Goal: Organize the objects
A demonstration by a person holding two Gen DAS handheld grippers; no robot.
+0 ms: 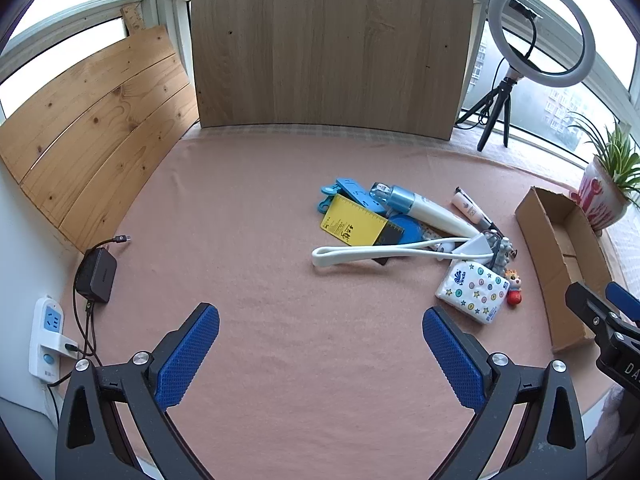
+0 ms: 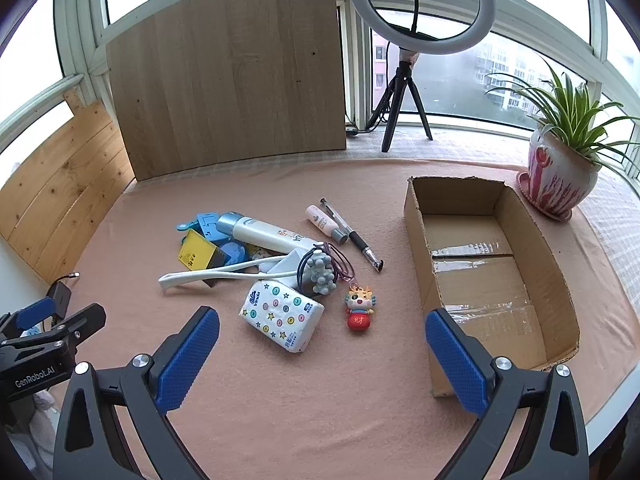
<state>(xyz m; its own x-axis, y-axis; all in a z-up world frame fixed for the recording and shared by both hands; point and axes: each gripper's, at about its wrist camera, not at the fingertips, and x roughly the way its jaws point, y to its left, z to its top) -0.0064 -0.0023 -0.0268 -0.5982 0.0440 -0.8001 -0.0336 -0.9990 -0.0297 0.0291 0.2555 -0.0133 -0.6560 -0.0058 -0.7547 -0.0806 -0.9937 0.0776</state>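
On the pink cloth (image 2: 320,400) covering the table, a heap of small things lies left of an open cardboard box (image 2: 556,280). The box stands apart from the heap, its floor bare but for strips of clear tape.

The right gripper (image 2: 322,356) hovers low over the cloth with its blue-padded fingers (image 2: 188,356) spread wide and nothing between them. Just ahead of it lie a tissue pack (image 2: 282,316) printed with stars and dots, and beside that a small dragon figurine (image 2: 360,308) with a red base. Behind the pack rest a grey knobbed massager (image 2: 320,274) tangled with hair ties, and a white looped holder (image 2: 208,274) stretching left. Farther back are a white tube with a blue cap (image 2: 260,232), a yellow card (image 2: 194,254), and blue plastic pieces (image 2: 208,222) piled together. A pink lip balm (image 2: 326,224) and a black pen (image 2: 352,236) lie side by side, near the heap's right edge.

The left gripper (image 1: 320,356) is likewise wide open and empty, held over bare cloth well to the left of the heap. A black charger (image 1: 98,274) and a white power strip (image 1: 46,336) sit at the left edge. A ring light on a tripod (image 2: 420,8) and a potted plant (image 2: 560,168) stand at the back by the window.
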